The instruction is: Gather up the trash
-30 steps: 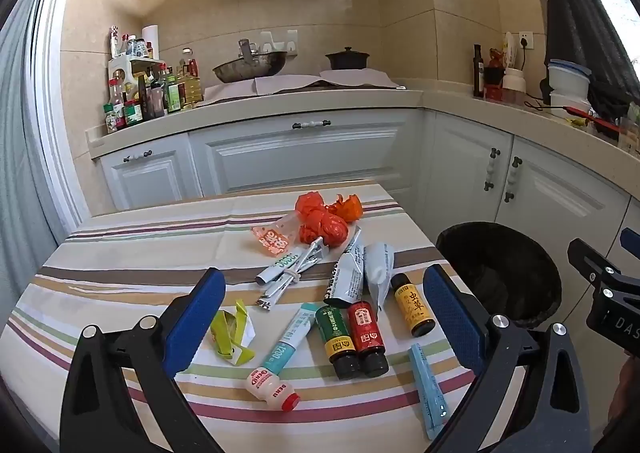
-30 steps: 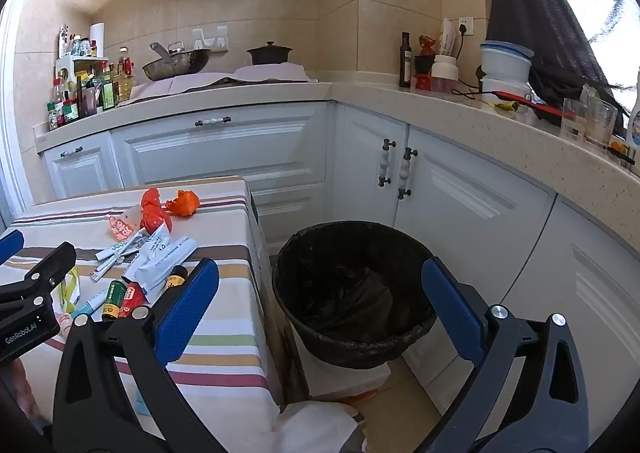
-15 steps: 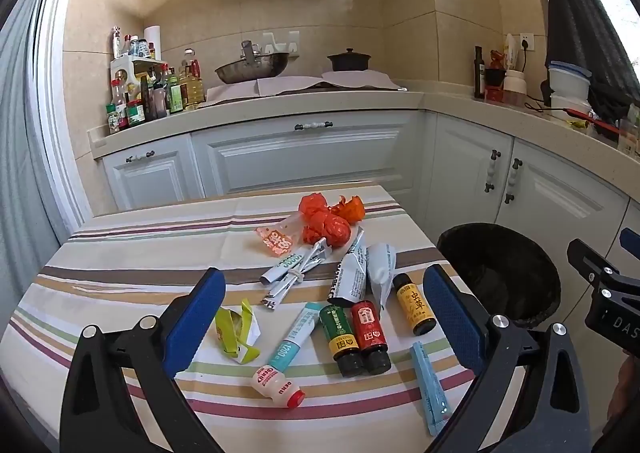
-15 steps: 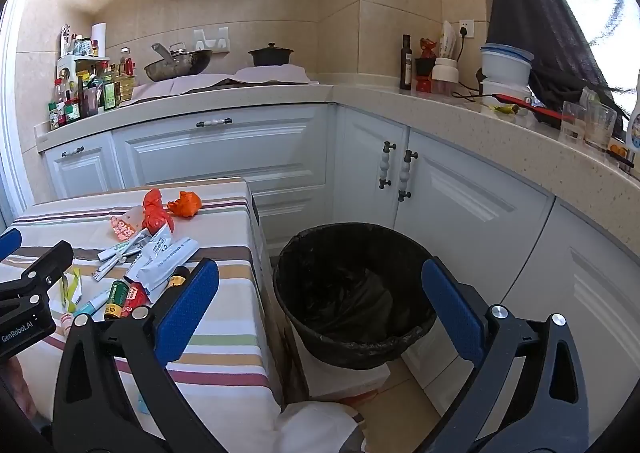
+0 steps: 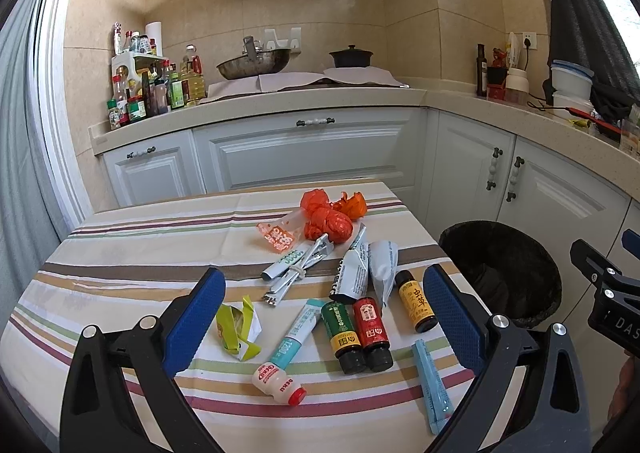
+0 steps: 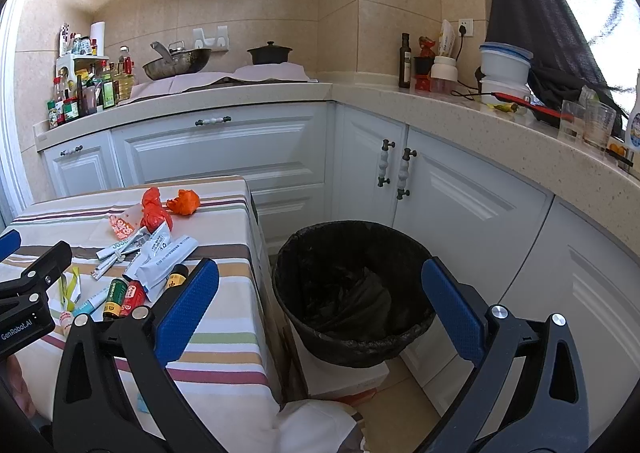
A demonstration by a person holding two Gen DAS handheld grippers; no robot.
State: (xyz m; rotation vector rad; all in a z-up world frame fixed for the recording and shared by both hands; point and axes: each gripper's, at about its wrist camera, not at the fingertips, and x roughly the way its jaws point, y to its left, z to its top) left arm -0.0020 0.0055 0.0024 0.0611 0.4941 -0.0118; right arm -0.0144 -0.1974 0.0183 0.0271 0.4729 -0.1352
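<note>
Left wrist: litter (image 5: 356, 327) beside bin (image 5: 500, 273).

Sharp daylight — blown-out window (right), fisheye-bent edges

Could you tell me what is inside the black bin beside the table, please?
The round black bin holds a crumpled black liner; no trash shows, though folds hide its bottom.

Left gripper (image 5: 324, 317) and right gripper (image 6: 320, 313) both gape wide, empty, held side by side.
</note>
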